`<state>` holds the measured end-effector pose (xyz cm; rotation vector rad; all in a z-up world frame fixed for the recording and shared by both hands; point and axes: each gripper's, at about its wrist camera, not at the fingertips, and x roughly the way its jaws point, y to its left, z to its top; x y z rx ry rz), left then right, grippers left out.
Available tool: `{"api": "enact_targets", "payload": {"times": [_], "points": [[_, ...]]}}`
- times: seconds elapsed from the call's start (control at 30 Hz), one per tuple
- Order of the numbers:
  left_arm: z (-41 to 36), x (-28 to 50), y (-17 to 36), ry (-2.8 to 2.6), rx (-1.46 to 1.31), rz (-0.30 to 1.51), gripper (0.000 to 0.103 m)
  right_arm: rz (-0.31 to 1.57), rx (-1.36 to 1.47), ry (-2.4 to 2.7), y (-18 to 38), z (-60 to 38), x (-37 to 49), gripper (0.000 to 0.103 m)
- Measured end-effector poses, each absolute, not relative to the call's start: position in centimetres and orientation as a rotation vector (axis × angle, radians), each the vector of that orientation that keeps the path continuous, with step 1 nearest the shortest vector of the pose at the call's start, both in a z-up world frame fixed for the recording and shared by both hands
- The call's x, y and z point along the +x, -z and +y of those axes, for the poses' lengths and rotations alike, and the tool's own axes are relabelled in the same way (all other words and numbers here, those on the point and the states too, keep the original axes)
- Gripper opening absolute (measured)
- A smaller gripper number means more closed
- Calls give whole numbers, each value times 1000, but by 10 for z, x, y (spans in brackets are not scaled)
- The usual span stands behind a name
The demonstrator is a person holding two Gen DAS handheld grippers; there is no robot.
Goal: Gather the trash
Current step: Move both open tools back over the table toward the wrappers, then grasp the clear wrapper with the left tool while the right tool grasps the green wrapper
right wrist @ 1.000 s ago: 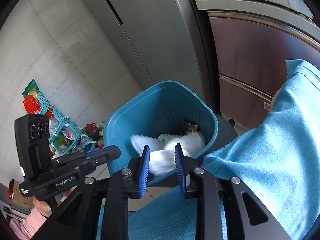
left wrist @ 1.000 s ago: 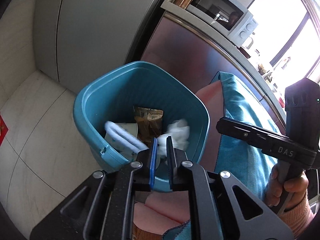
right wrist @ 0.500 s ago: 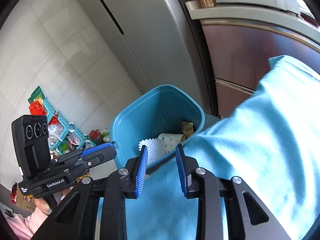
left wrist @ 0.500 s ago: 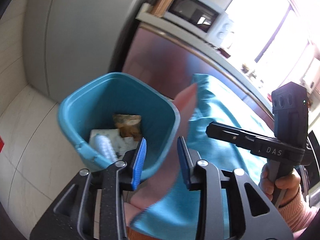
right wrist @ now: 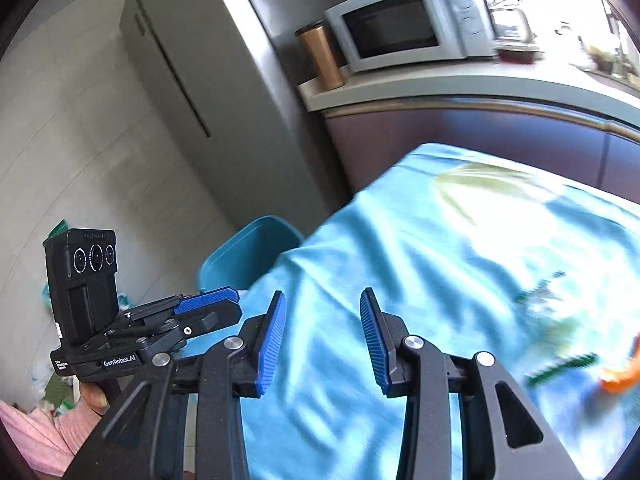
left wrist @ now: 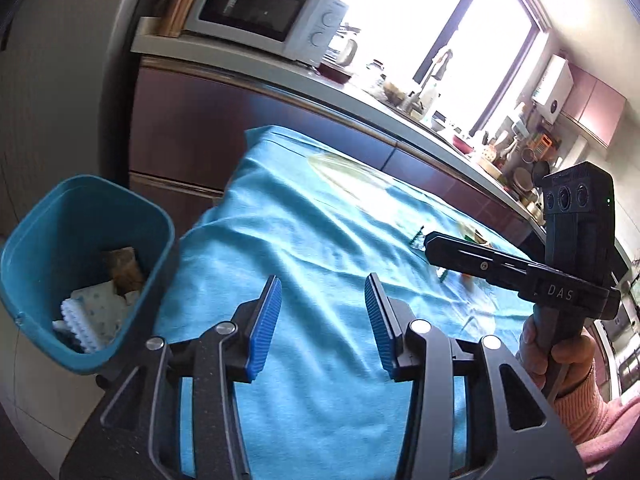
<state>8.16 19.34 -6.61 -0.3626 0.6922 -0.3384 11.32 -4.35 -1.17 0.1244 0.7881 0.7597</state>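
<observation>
Teal bin (left wrist: 60,240) stands upright, mouth up; left tool (left wrist: 323,322) and right tool (right wrist: 322,334) gape empty.

My left wrist camera looks forward between my left tongs (left wrist: 323,322), close over the turquoise cloth-covered desk (left wrist: 320,240). My right wrist camera does likewise. Both views share the round-cornered teal plastic bin (left wrist: 72,216) and white microwave (right wrist: 404,30).
</observation>
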Motion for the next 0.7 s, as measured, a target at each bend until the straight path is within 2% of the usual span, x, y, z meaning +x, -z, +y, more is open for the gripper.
{"api": "enact_targets", "payload": {"times": [0.4, 0.7], "points": [[81, 114, 67, 506, -248, 757, 43, 748, 252, -435, 24, -187, 105, 37], [30, 145, 69, 569, -207, 797, 43, 746, 336, -251, 49, -262, 119, 37]]}}
